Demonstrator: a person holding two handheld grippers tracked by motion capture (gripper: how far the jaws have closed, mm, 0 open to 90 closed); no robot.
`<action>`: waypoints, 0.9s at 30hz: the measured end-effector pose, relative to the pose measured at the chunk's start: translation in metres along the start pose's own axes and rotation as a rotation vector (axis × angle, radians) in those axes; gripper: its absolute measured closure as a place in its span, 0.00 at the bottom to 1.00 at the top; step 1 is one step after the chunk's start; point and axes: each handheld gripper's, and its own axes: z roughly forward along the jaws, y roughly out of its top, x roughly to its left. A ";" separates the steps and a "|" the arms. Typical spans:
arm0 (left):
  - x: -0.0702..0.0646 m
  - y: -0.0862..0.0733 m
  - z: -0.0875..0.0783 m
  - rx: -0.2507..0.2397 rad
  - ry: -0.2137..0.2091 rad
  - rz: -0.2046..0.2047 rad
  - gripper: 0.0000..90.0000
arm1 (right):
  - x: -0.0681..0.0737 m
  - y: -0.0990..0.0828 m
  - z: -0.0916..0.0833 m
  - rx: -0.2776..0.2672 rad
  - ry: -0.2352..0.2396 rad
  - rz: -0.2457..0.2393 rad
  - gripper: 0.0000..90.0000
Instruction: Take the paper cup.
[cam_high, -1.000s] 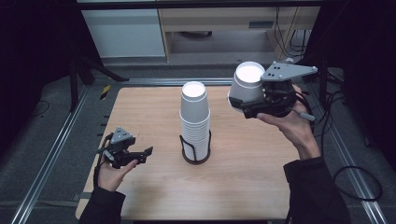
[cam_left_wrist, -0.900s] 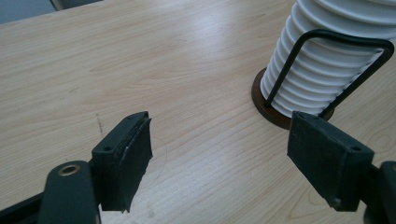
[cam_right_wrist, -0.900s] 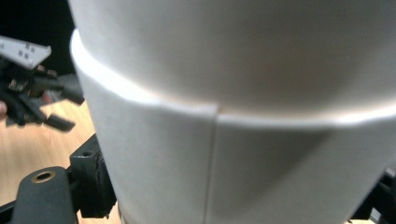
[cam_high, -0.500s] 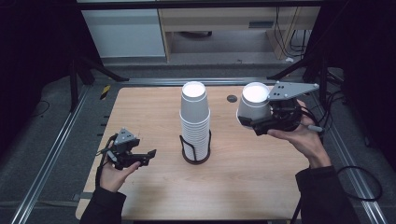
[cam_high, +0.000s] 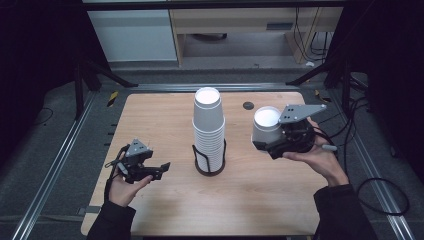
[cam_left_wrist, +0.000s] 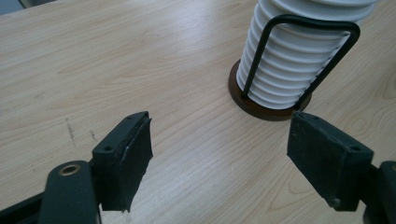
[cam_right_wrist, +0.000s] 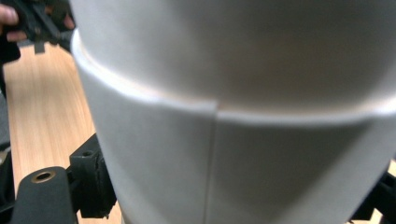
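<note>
A tall stack of white paper cups (cam_high: 208, 125) stands upside down in a black wire holder (cam_high: 209, 162) at the table's middle. My right gripper (cam_high: 265, 145) is shut on a single white cup (cam_high: 266, 122), mouth up, held low to the right of the stack. In the right gripper view this cup's wall (cam_right_wrist: 233, 112) sits between the jaws of my right gripper (cam_right_wrist: 233, 200). Whether it touches the table I cannot tell. My left gripper (cam_high: 159, 169) rests near the front left, open with nothing in it. In the left gripper view my left gripper (cam_left_wrist: 219, 140) points at the stack (cam_left_wrist: 299, 60) and its holder (cam_left_wrist: 261, 105).
The wooden table (cam_high: 165, 115) has a small dark round spot (cam_high: 248, 105) behind the held cup. Metal rails (cam_high: 55, 165) run along the floor on both sides. Cables (cam_high: 385, 195) lie on the floor at the right. Bare wood (cam_left_wrist: 116, 60) lies between my left gripper and the stack.
My right gripper has come down with the cup from above the stack's height to low over the table, right of the stack. The left gripper has not moved.
</note>
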 end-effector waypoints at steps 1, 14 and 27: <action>-0.001 0.000 0.000 0.001 -0.003 0.002 0.24 | 0.001 -0.002 0.002 0.005 0.004 -0.003 0.16; -0.015 0.002 0.002 0.010 -0.064 0.055 0.24 | 0.012 -0.032 0.026 0.094 0.115 -0.024 0.17; -0.030 0.006 0.002 0.002 -0.150 0.106 0.24 | 0.024 -0.043 0.045 0.129 0.191 -0.044 0.16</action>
